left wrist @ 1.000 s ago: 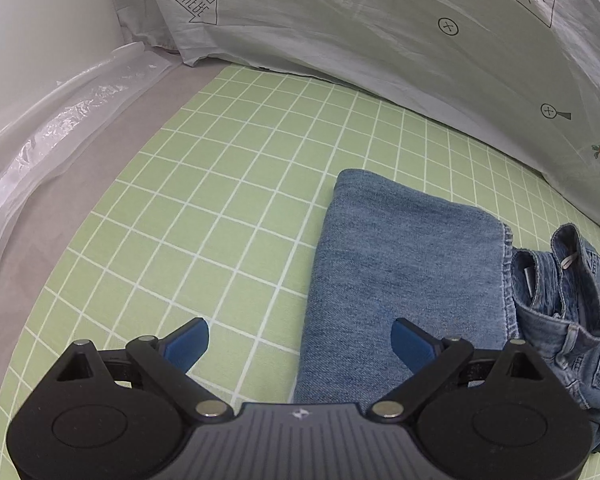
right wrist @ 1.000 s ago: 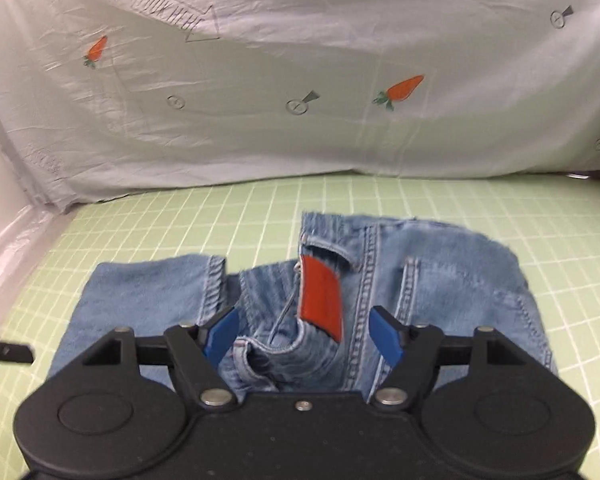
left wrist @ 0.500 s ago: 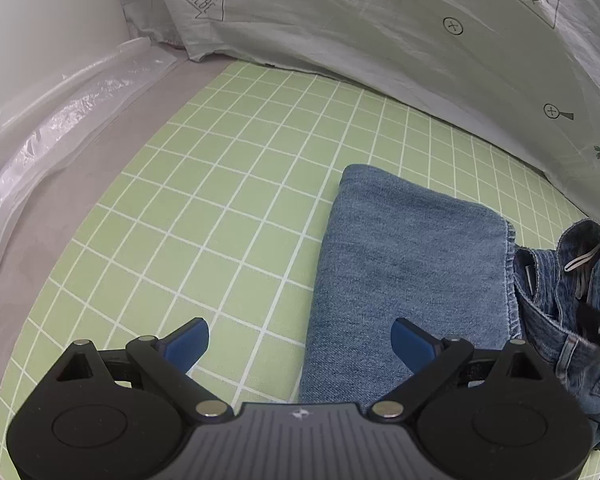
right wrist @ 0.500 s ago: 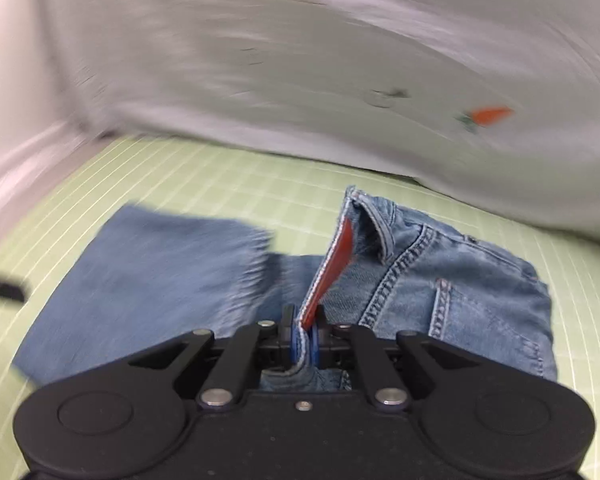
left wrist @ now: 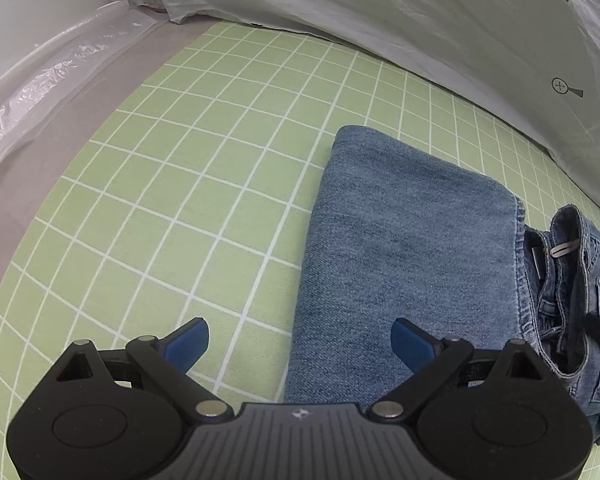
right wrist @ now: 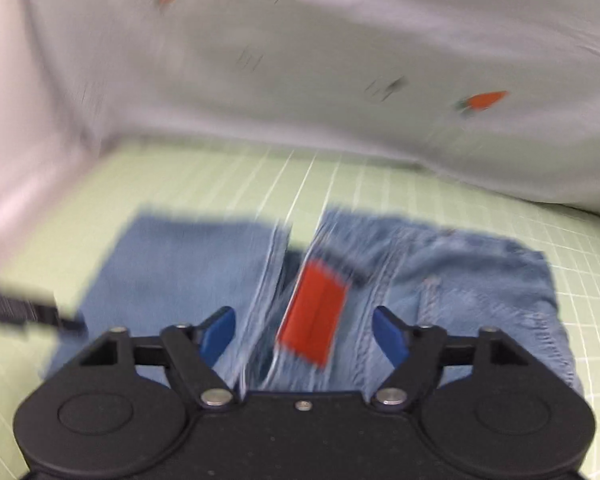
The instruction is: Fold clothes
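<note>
The folded jeans (left wrist: 412, 264) lie lengthwise left to right; left claw (left wrist: 300, 340) and right claw (right wrist: 306, 334) gape apart, holding nothing.

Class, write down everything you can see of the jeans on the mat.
The jeans are light-blue denim, partly folded on the green grid mat. A smooth folded leg panel lies flat at the left; the rumpled waistband, with seams, a back pocket and a red patch, lies at the right. Both tongs, left and right, are open above them, gripping nothing.
</note>
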